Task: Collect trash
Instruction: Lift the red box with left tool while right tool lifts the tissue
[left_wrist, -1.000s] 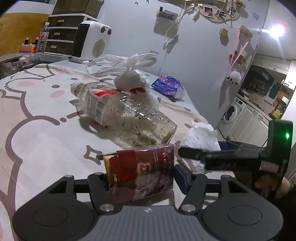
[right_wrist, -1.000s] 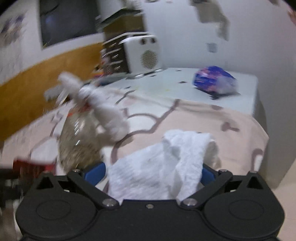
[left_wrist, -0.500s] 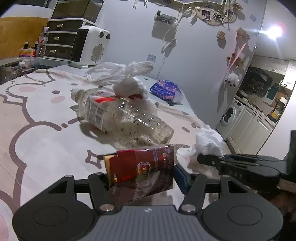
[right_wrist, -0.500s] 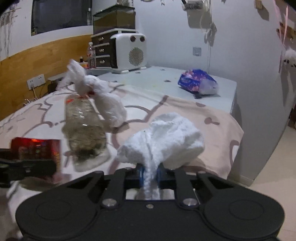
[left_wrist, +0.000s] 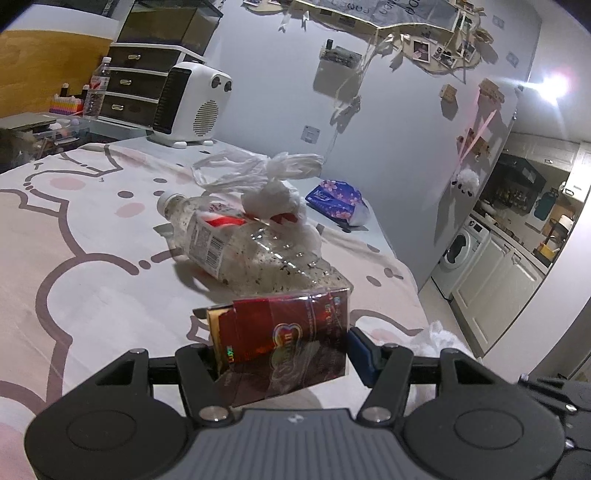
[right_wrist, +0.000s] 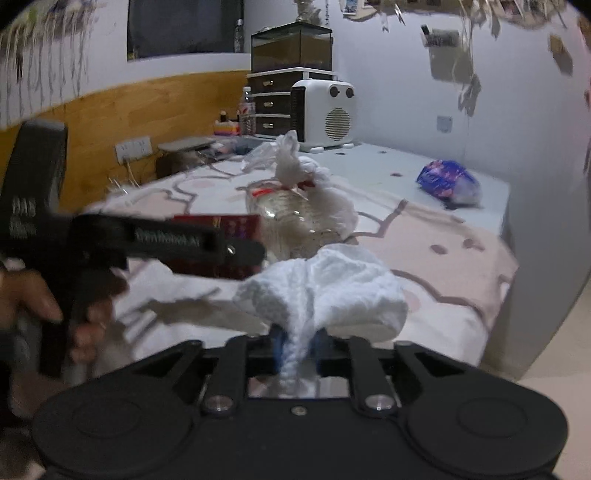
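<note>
Left gripper (left_wrist: 284, 347) clamped on red pack (left_wrist: 288, 336) at lower centre, right gripper (right_wrist: 297, 343) jaws just eased, still pinching tissue (right_wrist: 325, 291), bottle (left_wrist: 255, 247) mid-frame on bed (left_wrist: 92, 280)

Left wrist view: low behind the left gripper (left_wrist: 282, 347), close over the bed (left_wrist: 74, 295), facing the white heater (left_wrist: 192, 105) and kitchen doorway. Right wrist view: nearer the bed's edge, angled leftward. Shared: plastic bottle (left_wrist: 251, 251), heater, red packet (right_wrist: 221, 240).
</note>
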